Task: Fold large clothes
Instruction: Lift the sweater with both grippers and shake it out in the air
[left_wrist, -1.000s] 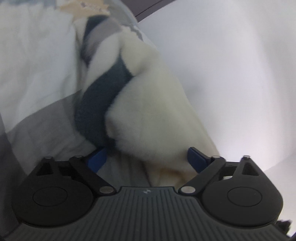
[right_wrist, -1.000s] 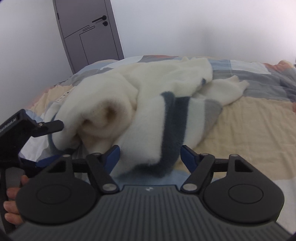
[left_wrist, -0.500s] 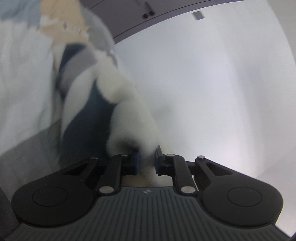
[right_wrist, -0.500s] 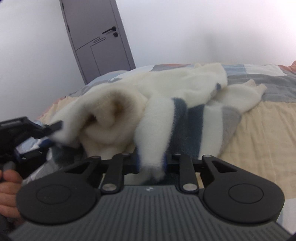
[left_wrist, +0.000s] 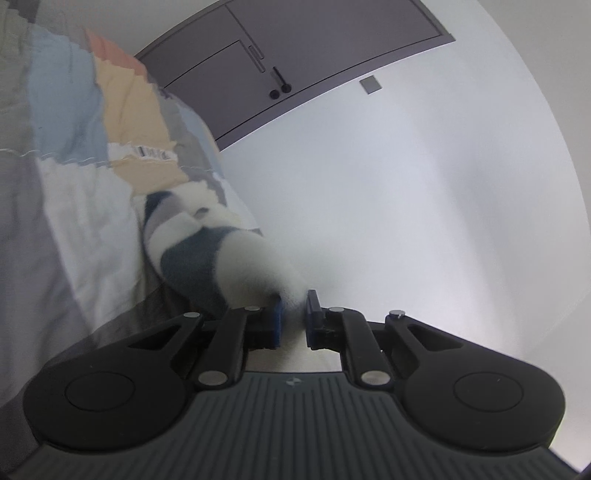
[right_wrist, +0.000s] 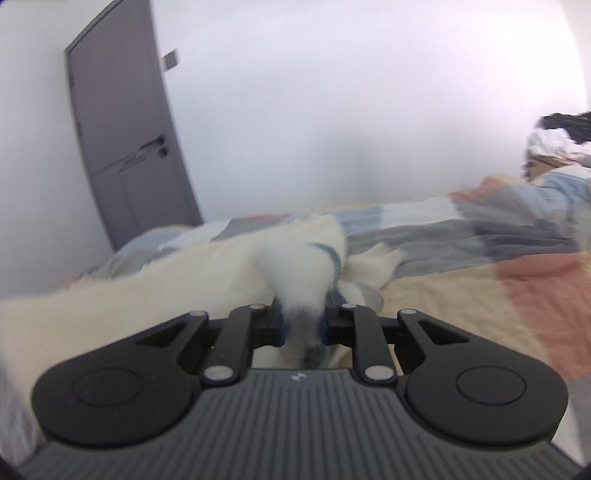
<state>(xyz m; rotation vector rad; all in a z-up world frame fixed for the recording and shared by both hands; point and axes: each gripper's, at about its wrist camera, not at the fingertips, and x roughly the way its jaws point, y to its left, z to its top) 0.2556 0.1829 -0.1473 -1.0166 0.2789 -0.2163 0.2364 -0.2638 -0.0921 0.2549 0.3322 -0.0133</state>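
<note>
A fluffy cream garment (right_wrist: 295, 273) with navy and grey stripes lies stretched across the bed. My right gripper (right_wrist: 301, 319) is shut on a bunched edge of it, lifted above the bed. In the left wrist view the same garment (left_wrist: 236, 258) hangs from my left gripper (left_wrist: 293, 310), which is shut on another edge. The striped part trails down toward the bedspread. The view is tilted.
A patchwork bedspread (right_wrist: 461, 266) in peach, grey, blue and white covers the bed; it also shows in the left wrist view (left_wrist: 66, 184). A grey door (right_wrist: 125, 147) stands in the white wall at the left. A dark and white heap (right_wrist: 561, 136) sits at the far right.
Both grippers went from open to shut on the garment's edges, then lifted and drew apart. The bundled garment has been pulled out into a stretched length. Both views swung upward.
</note>
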